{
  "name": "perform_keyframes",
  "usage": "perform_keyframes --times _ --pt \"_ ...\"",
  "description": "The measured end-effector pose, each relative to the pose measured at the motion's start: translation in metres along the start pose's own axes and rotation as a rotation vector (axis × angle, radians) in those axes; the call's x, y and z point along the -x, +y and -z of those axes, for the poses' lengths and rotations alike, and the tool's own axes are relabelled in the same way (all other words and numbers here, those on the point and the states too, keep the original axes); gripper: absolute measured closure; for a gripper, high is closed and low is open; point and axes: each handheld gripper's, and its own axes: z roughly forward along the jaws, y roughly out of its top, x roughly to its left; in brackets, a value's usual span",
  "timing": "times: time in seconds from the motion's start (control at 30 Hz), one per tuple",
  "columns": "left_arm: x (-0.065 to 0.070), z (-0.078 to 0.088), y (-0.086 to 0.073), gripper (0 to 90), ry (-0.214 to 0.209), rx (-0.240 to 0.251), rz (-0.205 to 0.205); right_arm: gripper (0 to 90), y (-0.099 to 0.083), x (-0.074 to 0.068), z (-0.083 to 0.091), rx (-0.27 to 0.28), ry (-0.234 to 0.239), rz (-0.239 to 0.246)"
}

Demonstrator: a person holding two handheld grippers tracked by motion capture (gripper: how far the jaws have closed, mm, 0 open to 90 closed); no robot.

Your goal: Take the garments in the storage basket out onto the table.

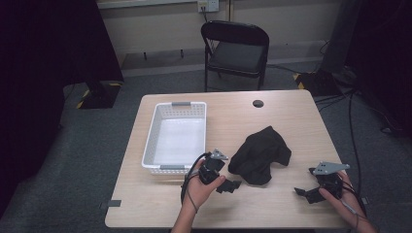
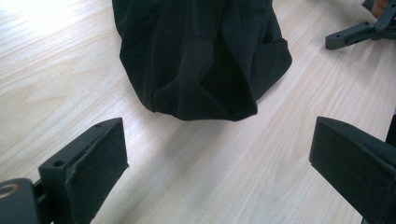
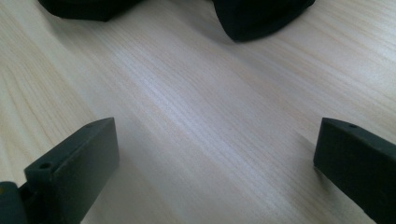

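Note:
A crumpled black cloth (image 1: 260, 155) lies on the wooden table (image 1: 286, 116), right of centre. My left gripper (image 1: 230, 186) rests low on the table just left of the cloth's near edge, jaws wide open and pointing at it. In the left gripper view the cloth (image 2: 201, 56) sits a short way beyond the open left gripper (image 2: 219, 149), untouched. My right gripper (image 1: 305, 181) is open near the front right of the table, apart from the cloth. Between its jaws the right gripper (image 3: 217, 140) has bare wood, with the cloth's edge (image 3: 261, 14) farther ahead.
A white slotted basket (image 1: 150, 141) stands empty on the table's left half. A round cable hole (image 1: 258, 103) is near the far edge. A black folding chair (image 1: 235, 51) stands behind the table. The right gripper's jaw (image 2: 355, 32) shows at the top right of the left gripper view.

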Motion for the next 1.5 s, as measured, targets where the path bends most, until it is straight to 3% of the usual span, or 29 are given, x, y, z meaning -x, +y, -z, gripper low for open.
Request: perform_keyframes --times 0.23,0.9,1.5 --pt "0.004 -0.002 -0.007 3.7 -0.012 -0.017 -0.011 0.0 0.0 0.0 0.0 0.0 0.0 0.0" --pt "-0.001 -0.001 -0.028 4.2 -0.012 -0.029 0.02 0.0 0.0 0.0 0.0 0.0 0.0 0.0" --pt "-0.014 0.014 -0.046 4.1 0.011 -0.005 0.057 0.0 0.0 0.0 0.0 0.0 0.0 0.0"
